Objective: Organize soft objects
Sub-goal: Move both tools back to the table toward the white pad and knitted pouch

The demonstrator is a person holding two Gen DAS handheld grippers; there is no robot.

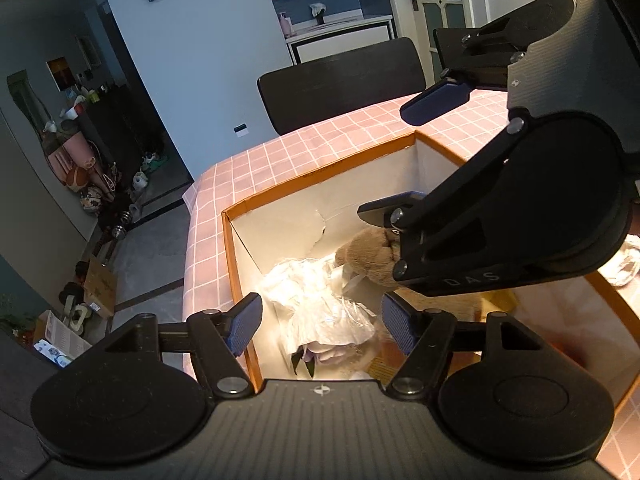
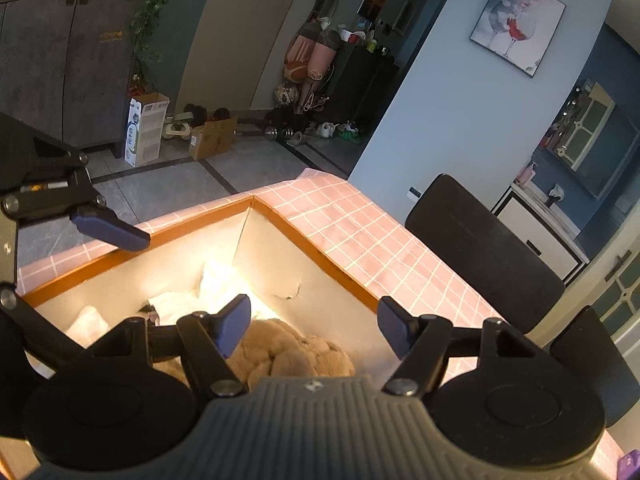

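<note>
An open cardboard box point(image 1: 320, 171) with an orange rim stands on the pink checked tablecloth point(image 1: 248, 178). Inside it lie a brown plush toy point(image 1: 366, 258) and a crumpled white soft bundle point(image 1: 320, 300) beside it. My left gripper point(image 1: 322, 326) hangs open above the white bundle with nothing between its pads. My right gripper point(image 1: 412, 154) reaches in from the upper right, open over the plush. In the right wrist view the right gripper point(image 2: 314, 326) is open just above the brown plush point(image 2: 292, 354), and the white bundle point(image 2: 216, 284) lies beyond it. One left finger point(image 2: 112, 228) crosses the box rim point(image 2: 312, 248).
A black chair point(image 1: 340, 84) stands at the table's far side, and a second one shows in the right wrist view point(image 2: 480, 248). Another white item point(image 1: 624, 268) lies on the cloth right of the box. The floor beyond holds cartons point(image 2: 146, 130), shoes and dumbbells.
</note>
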